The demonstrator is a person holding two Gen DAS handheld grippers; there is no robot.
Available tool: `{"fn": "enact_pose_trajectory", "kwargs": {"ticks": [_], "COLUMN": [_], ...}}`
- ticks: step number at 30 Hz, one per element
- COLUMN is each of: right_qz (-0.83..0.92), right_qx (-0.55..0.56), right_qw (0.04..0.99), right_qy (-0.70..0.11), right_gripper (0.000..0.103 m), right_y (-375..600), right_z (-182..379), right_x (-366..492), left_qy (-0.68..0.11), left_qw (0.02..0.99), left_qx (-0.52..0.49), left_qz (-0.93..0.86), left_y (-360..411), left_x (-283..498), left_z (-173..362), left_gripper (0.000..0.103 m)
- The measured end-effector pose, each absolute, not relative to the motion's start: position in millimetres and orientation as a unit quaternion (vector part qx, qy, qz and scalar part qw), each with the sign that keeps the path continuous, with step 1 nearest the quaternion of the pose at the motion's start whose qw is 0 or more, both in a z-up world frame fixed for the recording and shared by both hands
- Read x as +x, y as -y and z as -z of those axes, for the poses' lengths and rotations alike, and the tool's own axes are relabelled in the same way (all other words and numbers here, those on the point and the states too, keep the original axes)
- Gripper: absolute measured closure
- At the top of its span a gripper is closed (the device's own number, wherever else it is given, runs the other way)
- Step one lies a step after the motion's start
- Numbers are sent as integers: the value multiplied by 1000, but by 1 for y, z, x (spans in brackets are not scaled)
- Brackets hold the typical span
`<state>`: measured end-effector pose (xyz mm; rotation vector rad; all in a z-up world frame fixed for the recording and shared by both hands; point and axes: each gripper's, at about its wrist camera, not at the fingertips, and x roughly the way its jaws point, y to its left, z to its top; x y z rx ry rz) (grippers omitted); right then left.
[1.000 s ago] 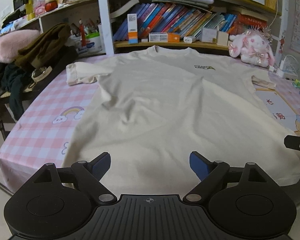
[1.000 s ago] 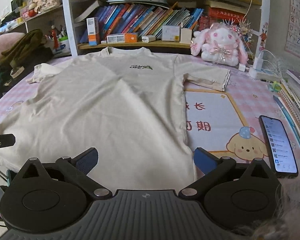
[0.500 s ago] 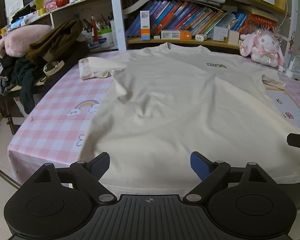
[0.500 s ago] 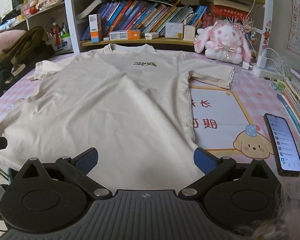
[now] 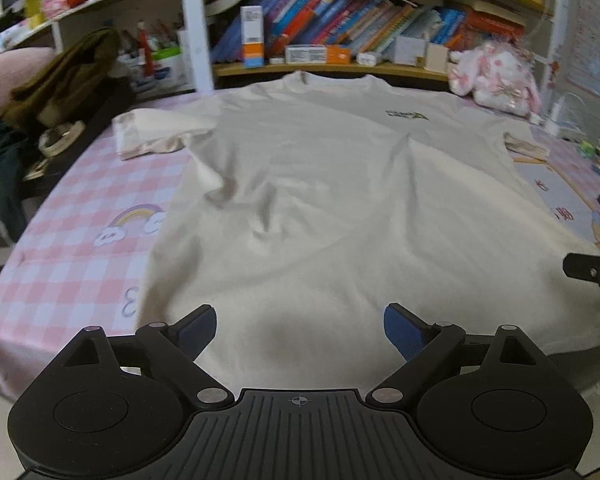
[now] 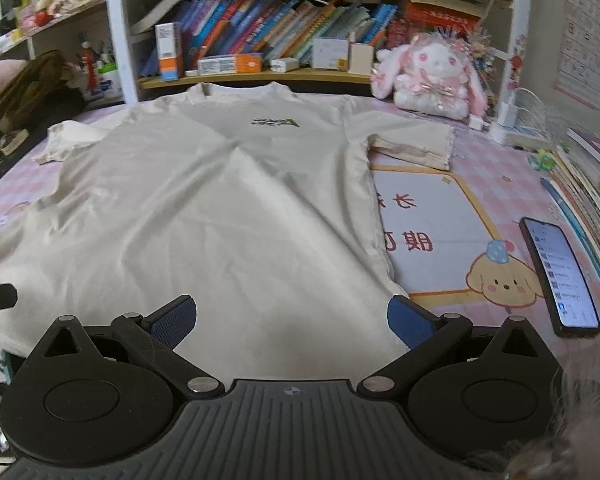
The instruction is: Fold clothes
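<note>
A cream T-shirt [image 5: 320,200] [image 6: 220,208] lies spread flat on the pink checked tablecloth [image 5: 72,248], collar toward the bookshelf, small dark logo on the chest, both sleeves out to the sides. My left gripper [image 5: 300,328] hovers open over the shirt's near hem, left of its middle, blue pads wide apart and holding nothing. My right gripper [image 6: 292,320] is open above the hem's right corner, its right pad at the shirt's edge. Each gripper's tip shows at the edge of the other's view.
A phone [image 6: 560,276] with a lit screen lies at the right, beside a stack of books [image 6: 596,192]. A pink plush rabbit [image 6: 432,76] sits at the back right. Dark clothes [image 5: 48,92] are heaped at the left. The bookshelf [image 5: 340,40] stands behind the table.
Both grippers have drifted a little over the hem, the left view swinging right and back. The shirt lies as before and both grippers stay open.
</note>
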<state>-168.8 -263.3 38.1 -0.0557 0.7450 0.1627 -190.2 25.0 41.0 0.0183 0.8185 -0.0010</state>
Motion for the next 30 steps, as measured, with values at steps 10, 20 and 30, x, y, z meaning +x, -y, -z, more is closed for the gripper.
{"fn": "enact_pose_trajectory", "kwargs": {"ticks": [10,20,30], "right_qz": [0,5,36], "right_qx": [-15,-15,-35], "right_qw": [927,933,925], "right_qy": [-374,-360,-376], "right_gripper": [0,0,0], "right_y": [190,101,67], "right_z": [-34,-35,-35], "right_x": [-162,-158,-148], "left_qy": [-383,-373,-375], "left_qw": [920,923,896], "left_qx": [25,-50,-231], "left_qz": [78,84,48], "left_y": [-102,-192,-281], "left_x": [-145,-102,-39], "left_z": [-45,-42,-27], "left_gripper": [10,10,50]}}
